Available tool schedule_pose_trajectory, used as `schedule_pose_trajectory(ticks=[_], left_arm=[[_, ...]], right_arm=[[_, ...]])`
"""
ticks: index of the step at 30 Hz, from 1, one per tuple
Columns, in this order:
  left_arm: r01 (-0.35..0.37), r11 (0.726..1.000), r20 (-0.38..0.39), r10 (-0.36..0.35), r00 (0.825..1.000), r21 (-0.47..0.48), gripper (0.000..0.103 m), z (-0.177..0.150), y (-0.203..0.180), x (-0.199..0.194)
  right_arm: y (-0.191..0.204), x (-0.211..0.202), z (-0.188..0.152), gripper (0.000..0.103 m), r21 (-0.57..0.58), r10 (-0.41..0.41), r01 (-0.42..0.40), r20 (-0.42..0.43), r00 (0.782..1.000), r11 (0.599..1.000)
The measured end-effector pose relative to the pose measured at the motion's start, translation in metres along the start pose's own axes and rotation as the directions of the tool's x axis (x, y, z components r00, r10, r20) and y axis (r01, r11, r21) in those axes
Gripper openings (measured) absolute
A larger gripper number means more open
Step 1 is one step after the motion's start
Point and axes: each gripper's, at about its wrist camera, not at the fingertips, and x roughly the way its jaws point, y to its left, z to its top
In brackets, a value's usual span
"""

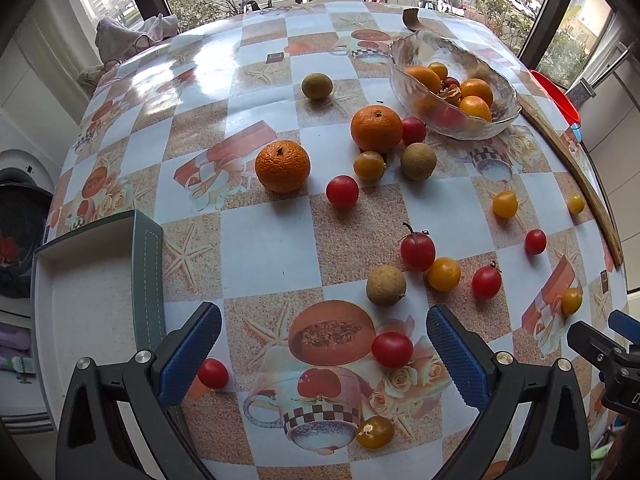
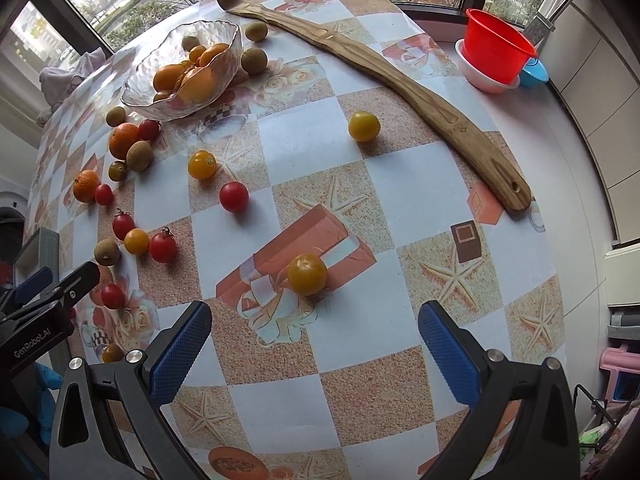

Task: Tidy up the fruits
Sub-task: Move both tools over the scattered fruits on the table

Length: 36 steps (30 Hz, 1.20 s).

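Note:
A glass bowl [image 1: 496, 120] [image 2: 144, 98] at the far side holds oranges and small tomatoes. Loose fruit lies scattered on the patterned table: two oranges [image 1: 283, 166] [image 1: 376, 128], red tomatoes [image 1: 392, 349] [image 2: 234, 196], yellow tomatoes [image 2: 307, 274] [image 2: 363, 126] and brown longans [image 1: 386, 285]. My left gripper [image 1: 324, 356] is open and empty above the table's near edge, with a red tomato between its fingers' line. My right gripper [image 2: 314, 354] is open and empty, just short of a yellow tomato.
A long wooden back scratcher [image 2: 400, 84] lies along the right side. A red tub [image 2: 496, 46] in white and blue bowls stands on the sill. A grey box [image 1: 148, 280] sits at the left table edge. Cloth [image 1: 132, 32] lies at the far corner.

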Motion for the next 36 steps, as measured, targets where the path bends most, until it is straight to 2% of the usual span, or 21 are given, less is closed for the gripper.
schedule_pose_trajectory(ticks=[25, 36], left_arm=[[-0.009, 1.0, -0.007, 0.009, 1.0, 0.017, 0.103, 0.003, -0.004, 0.009], [-0.006, 0.997, -0.013, 0.007, 1.0, 0.071, 0.103, 0.009, -0.016, 0.027]], right_arm=[[0.001, 0.004, -0.002, 0.103, 0.003, 0.006, -0.006, -0.009, 1.0, 1.0], [0.005, 0.012, 0.001, 0.103, -0.008, 0.01, -0.01, -0.015, 1.0, 1.0]])
